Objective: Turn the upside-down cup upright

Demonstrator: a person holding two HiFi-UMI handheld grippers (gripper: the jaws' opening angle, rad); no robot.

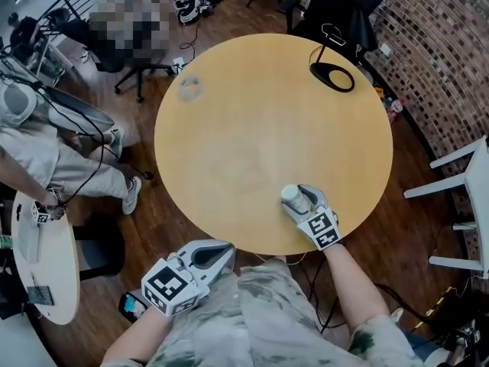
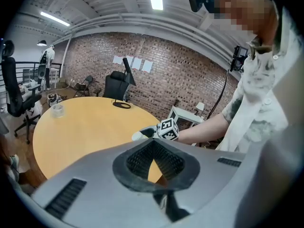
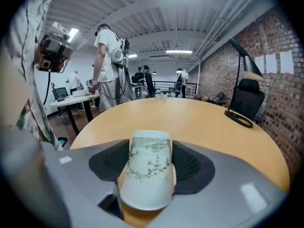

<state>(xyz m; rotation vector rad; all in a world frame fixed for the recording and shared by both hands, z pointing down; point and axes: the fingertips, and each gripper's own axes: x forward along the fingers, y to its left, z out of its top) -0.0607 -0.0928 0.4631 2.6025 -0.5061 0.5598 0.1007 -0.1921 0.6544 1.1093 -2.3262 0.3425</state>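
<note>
A white paper cup (image 3: 147,167) with a green leaf print is gripped between the pads of my right gripper (image 3: 151,148). Its narrow bottom points away from the camera and its wide mouth faces back towards it, so it is tilted. In the head view the cup (image 1: 293,197) and right gripper (image 1: 302,202) are over the near edge of the round wooden table (image 1: 252,128). My left gripper (image 1: 218,252) hangs off the table by the person's lap. Its jaws (image 2: 153,146) meet at the tips with nothing in them.
A black lamp base (image 1: 331,76) stands at the table's far right and a clear plastic cup (image 1: 189,87) at its far left. A white chair (image 1: 458,182) stands to the right, a small white table (image 1: 46,258) and a seated person to the left.
</note>
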